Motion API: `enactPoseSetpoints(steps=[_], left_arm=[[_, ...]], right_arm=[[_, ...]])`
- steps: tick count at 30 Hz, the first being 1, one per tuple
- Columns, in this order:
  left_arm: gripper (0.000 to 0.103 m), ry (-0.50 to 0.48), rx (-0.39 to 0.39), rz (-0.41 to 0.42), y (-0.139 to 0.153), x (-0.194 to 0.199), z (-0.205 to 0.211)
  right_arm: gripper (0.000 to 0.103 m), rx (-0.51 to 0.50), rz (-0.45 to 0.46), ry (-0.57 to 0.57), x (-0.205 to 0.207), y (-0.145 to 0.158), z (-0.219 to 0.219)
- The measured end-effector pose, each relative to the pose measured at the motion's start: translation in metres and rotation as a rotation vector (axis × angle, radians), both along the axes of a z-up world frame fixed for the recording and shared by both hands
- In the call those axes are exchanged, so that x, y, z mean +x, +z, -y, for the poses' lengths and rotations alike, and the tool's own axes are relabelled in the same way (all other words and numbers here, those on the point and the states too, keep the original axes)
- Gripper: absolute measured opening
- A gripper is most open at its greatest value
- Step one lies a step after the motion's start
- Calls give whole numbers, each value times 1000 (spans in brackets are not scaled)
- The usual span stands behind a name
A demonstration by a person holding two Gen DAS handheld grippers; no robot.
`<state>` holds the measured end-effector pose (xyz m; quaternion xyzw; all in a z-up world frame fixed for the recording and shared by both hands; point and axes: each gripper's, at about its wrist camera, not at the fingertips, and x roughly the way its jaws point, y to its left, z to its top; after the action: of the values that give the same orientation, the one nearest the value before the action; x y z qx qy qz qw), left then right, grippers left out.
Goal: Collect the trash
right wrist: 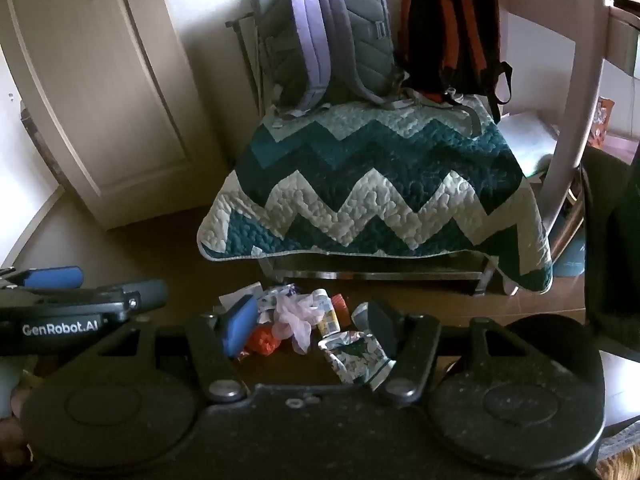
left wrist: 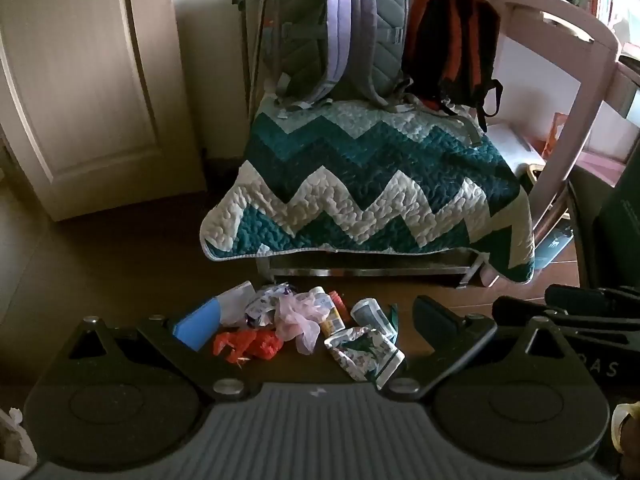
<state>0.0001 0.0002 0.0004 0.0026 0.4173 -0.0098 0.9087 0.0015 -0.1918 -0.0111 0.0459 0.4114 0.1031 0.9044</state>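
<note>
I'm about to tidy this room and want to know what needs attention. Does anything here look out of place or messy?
Yes. A heap of trash lies on the brown floor in front of the quilt-covered seat: a crumpled orange wrapper, a pale pink plastic bag, a small bottle on its side and a flattened printed carton.

The left gripper [left wrist: 316, 326] has a ribbed grey body flanked by two round black discs, black linkage arms fixed with silver screws, one finger padded blue [left wrist: 199, 328] and the other black. The right gripper [right wrist: 310, 326] is black and dust-speckled, with the same discs and screws and a blue pad. White "GenRobot.AI" lettering [right wrist: 60, 328] marks the left gripper's side.
</note>
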Motion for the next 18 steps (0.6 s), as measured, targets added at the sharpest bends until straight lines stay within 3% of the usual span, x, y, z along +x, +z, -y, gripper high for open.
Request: enactPoseSetpoints(steps=[10, 18], left_arm=[[103, -43, 10, 24, 2, -8, 12], [103, -50, -32, 37, 11, -16, 7]], right_arm=[[61, -7, 19, -93, -13, 8, 8], [61, -34, 48, -107, -34, 15, 9]])
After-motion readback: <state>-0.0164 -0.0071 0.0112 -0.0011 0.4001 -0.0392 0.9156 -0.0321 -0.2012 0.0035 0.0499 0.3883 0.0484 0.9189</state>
